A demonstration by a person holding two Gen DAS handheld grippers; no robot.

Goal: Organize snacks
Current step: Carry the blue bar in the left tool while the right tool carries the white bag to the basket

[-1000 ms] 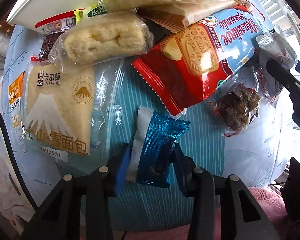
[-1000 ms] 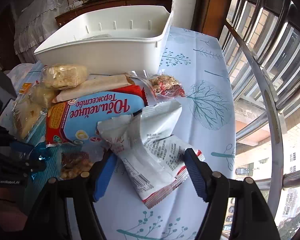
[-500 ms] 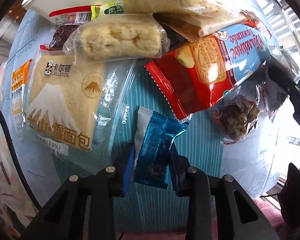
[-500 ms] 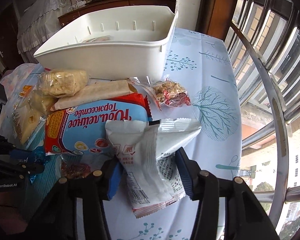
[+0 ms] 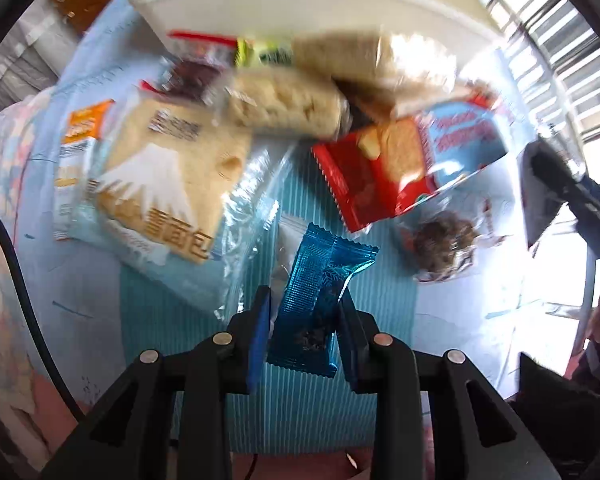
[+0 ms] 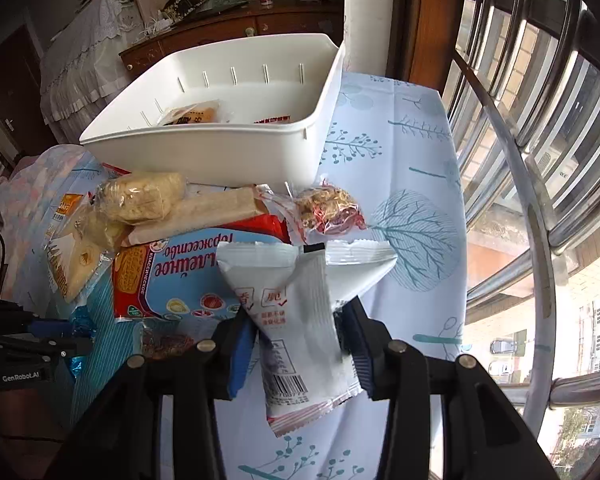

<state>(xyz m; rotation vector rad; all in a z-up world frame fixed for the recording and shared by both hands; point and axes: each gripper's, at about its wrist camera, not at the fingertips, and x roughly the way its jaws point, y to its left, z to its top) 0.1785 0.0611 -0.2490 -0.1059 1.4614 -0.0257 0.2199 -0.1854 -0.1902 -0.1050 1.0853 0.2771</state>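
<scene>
My left gripper (image 5: pixel 302 320) is shut on a small blue foil snack packet (image 5: pixel 320 292) and holds it lifted above the striped blue mat. My right gripper (image 6: pixel 296 330) is shut on a white snack packet (image 6: pixel 296 312) and holds it raised over the tablecloth. A white plastic bin (image 6: pixel 228 148) stands at the back and holds a bread pack (image 6: pixel 192 114) and a red-edged packet. The snack pile lies in front of it: a red and blue biscuit pack (image 6: pixel 180 276), wrapped cakes (image 6: pixel 140 196), a Fuji bread pack (image 5: pixel 160 184).
A clear bag of nut clusters (image 6: pixel 328 208) lies by the bin's near corner. A small brown snack bag (image 5: pixel 444 240) lies right of the mat. A metal window railing (image 6: pixel 540 220) runs along the right side of the table. A wooden cabinet stands behind the bin.
Both grippers closed on their packets and lifted them. The left view has pulled back from the pile; the white packet now hangs upright between the right fingers, and the bin's inside shows.
</scene>
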